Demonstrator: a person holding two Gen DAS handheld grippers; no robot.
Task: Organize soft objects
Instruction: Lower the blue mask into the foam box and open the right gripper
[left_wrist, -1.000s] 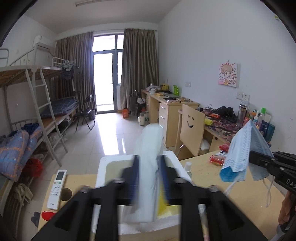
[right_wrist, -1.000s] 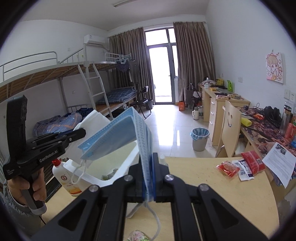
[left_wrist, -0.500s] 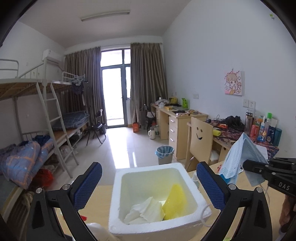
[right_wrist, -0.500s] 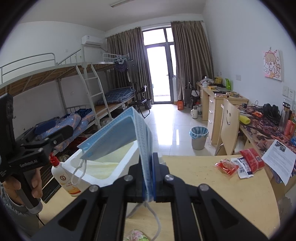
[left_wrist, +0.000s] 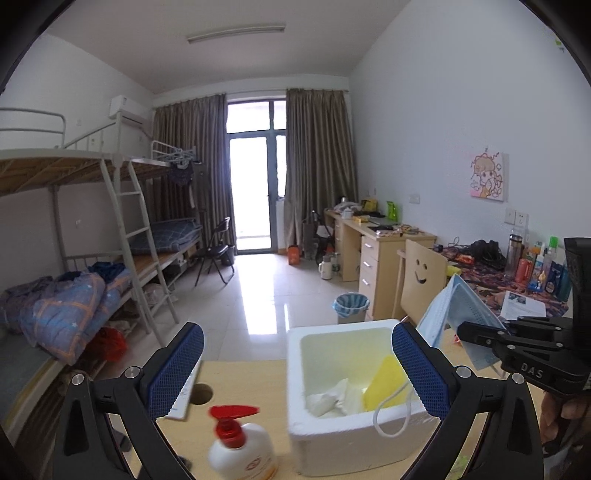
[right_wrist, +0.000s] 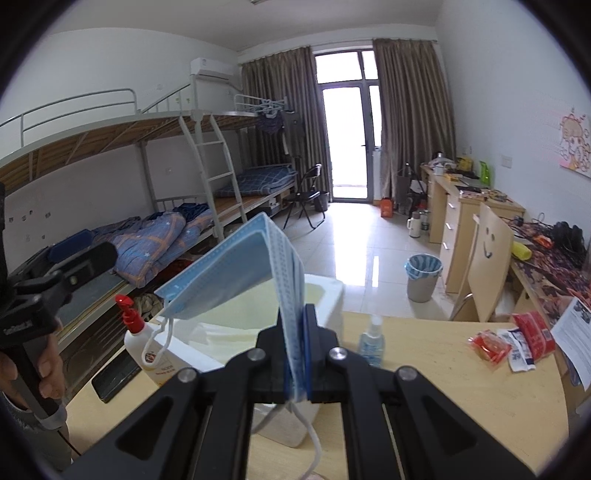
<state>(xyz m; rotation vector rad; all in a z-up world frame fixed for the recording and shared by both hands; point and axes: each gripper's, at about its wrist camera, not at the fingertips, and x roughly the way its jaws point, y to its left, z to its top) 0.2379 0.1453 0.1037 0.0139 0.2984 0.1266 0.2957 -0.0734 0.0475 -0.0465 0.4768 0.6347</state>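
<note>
My left gripper (left_wrist: 297, 369) stands wide open with nothing between its blue pads (left_wrist: 177, 369). Just beyond it sits a white foam box (left_wrist: 332, 439) holding a crumpled white cloth (left_wrist: 330, 400) and a yellow soft item (left_wrist: 382, 382). My right gripper (right_wrist: 297, 332) is shut on a folded blue face mask (right_wrist: 221, 273). The mask hangs above the foam box (right_wrist: 332, 291). In the left wrist view the right gripper (left_wrist: 476, 334) comes in from the right with the mask (left_wrist: 450, 310), whose ear loop (left_wrist: 391, 417) dangles over the box's right rim.
A pump bottle with a red top (left_wrist: 240, 454) stands on the wooden table left of the box. A small spray bottle (right_wrist: 371, 339), red snack packets (right_wrist: 491, 343) and a printed sheet (right_wrist: 572, 332) lie to the right. A dark flat device (right_wrist: 114, 376) lies near the table's left edge.
The left gripper opened and let the white cloth fall into the box, then drew back and left. The right gripper carried the mask closer over the box.
</note>
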